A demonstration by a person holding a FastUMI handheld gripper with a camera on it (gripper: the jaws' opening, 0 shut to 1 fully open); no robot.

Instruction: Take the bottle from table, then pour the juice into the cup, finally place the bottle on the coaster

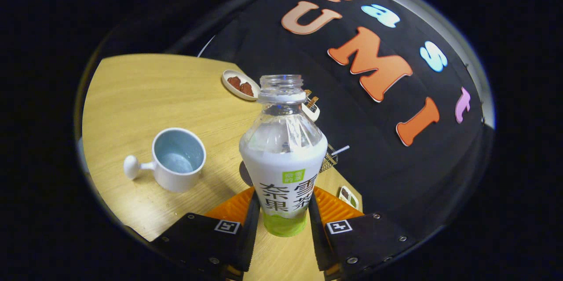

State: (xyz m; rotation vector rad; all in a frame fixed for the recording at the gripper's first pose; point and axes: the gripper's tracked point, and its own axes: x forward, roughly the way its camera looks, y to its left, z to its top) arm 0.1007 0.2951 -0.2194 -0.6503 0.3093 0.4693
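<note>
An uncapped clear bottle (283, 158) with a white and green label stands between my fingers, and my gripper (283, 228) is shut on its lower part. Both black pads press its sides, backed by the orange fingers (235, 208). White juice fills it up to the shoulder. The white cup (178, 158), pale blue inside with a knob handle, sits on the wooden table (145, 92) to the left of the bottle, mouth up. A dark round coaster (244, 173) peeks out just behind the bottle's left side, mostly hidden.
A small white plate (239, 84) with brown pieces lies beyond the bottle near the table's far edge. Another little dish (311, 108) shows behind the bottle's neck. A wire basket (330, 160) and a small dish (349, 196) sit to the right by the black cloth wall.
</note>
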